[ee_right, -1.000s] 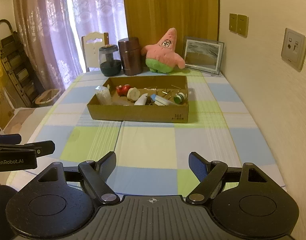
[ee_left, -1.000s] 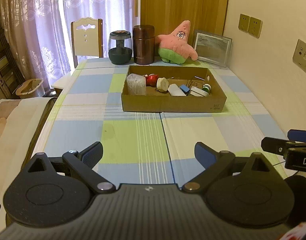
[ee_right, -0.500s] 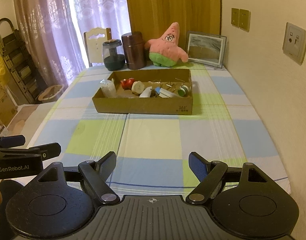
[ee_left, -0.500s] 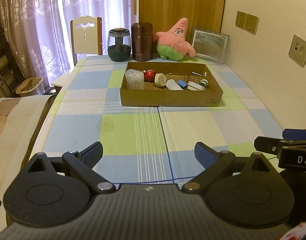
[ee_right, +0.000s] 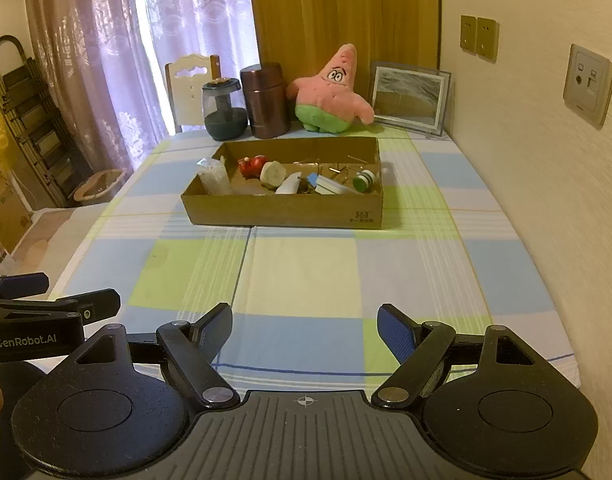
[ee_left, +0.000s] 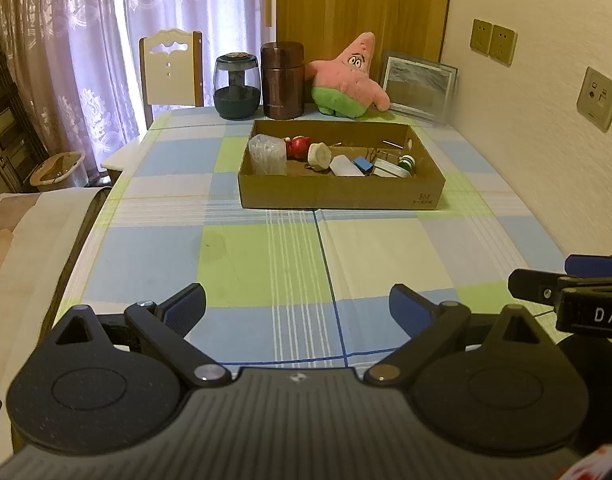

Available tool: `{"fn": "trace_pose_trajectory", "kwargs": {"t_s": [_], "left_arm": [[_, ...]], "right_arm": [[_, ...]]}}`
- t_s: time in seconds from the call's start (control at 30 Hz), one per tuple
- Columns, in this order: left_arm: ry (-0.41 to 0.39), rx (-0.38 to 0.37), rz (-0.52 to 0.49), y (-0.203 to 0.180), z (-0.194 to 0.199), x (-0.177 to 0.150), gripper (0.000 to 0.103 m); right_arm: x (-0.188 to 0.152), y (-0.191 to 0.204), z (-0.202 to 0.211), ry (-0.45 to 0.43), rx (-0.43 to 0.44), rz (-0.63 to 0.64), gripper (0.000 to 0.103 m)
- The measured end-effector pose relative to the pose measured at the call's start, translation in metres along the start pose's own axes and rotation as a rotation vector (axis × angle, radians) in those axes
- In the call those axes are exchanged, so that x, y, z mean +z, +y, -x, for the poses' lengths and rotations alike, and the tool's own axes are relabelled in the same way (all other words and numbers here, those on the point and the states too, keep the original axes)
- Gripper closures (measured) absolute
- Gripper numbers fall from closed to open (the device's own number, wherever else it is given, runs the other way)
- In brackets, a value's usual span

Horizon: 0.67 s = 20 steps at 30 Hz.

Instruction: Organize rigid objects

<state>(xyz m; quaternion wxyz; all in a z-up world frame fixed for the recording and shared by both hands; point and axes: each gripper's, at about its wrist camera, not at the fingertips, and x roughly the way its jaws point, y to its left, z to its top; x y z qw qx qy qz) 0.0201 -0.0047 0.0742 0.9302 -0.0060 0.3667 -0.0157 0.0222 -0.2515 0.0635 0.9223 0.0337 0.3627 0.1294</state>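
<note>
A shallow cardboard box (ee_left: 339,196) (ee_right: 282,210) stands on the far half of the checked tablecloth. It holds a clear plastic bag (ee_left: 267,154), a red toy (ee_left: 297,147), a white round piece (ee_left: 319,155), a blue clip (ee_left: 363,164), a green-capped bottle (ee_right: 364,180) and other small items. My left gripper (ee_left: 298,306) is open and empty over the near table edge, far from the box. My right gripper (ee_right: 304,326) is open and empty, also at the near edge. Each gripper shows at the side of the other's view.
Behind the box stand a dark glass jar (ee_left: 237,90), a brown canister (ee_left: 282,80), a pink star plush (ee_left: 347,80) and a framed picture (ee_left: 419,87). A chair (ee_left: 170,70) is at the far end. The wall runs along the right.
Both grippers have drawn back toward the near edge of the table, so the box looks farther away. Both stay open and empty.
</note>
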Motion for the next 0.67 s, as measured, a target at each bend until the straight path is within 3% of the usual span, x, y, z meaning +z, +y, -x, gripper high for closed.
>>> {"fn": "trace_pose_trajectory", "kwargs": {"t_s": [0.67], "left_arm": [[-0.005,-0.014,0.000,-0.0020,0.0028,0.0014,0.006]], "right_arm": [[0.0007,0.0001,-0.0001,-0.001,-0.003,-0.001,0.026]]}}
